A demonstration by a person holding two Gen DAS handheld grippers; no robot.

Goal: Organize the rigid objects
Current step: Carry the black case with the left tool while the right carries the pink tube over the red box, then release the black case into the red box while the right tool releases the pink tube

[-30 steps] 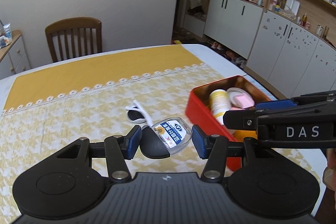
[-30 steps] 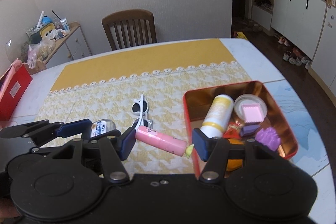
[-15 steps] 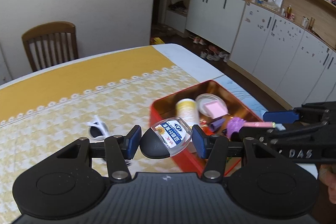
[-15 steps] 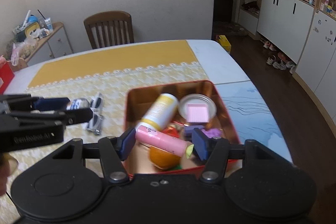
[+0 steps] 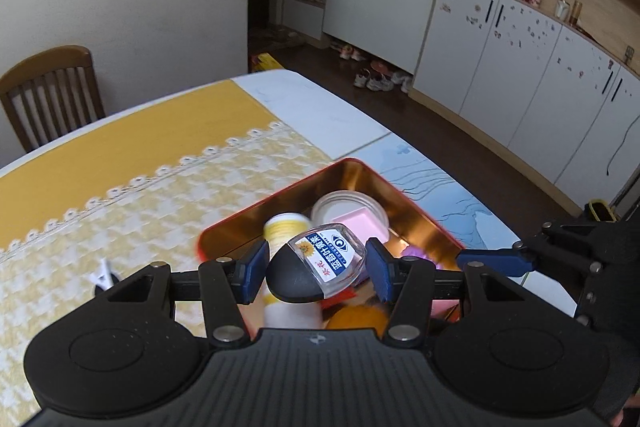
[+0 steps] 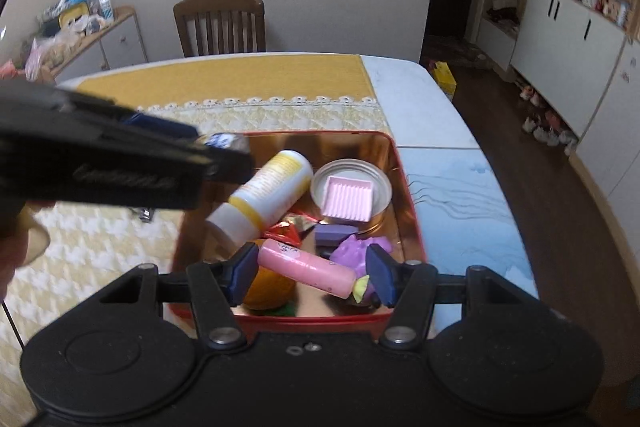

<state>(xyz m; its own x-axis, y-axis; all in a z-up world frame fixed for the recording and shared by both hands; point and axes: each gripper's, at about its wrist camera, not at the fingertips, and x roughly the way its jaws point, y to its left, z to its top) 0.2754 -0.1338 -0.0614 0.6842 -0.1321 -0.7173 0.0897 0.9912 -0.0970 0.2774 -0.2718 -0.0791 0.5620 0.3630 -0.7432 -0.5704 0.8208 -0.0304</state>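
My left gripper (image 5: 316, 269) is shut on a small clear bottle with a black cap and a blue-and-white label (image 5: 320, 265), held above the red tin (image 5: 360, 167). My right gripper (image 6: 312, 273) is shut on a pink tube with a yellow-green tip (image 6: 306, 269), held over the near end of the same red tin (image 6: 404, 187). In the right wrist view the left gripper's arm crosses the upper left with the small bottle (image 6: 226, 141) at its tip. The right gripper's blue fingertips (image 5: 496, 261) show at the right edge of the left wrist view.
Inside the tin lie a white and yellow bottle (image 6: 266, 195), a round lid with a pink square tray (image 6: 350, 193), a purple block (image 6: 334, 233), a purple toy (image 6: 360, 253), an orange (image 6: 268, 289) and red wrappers. White sunglasses (image 5: 102, 273) lie on the yellow tablecloth. A wooden chair (image 6: 220, 23) stands behind.
Both grippers have moved from the tablecloth to above the red tin, each carrying its object. The sunglasses stay behind on the cloth.
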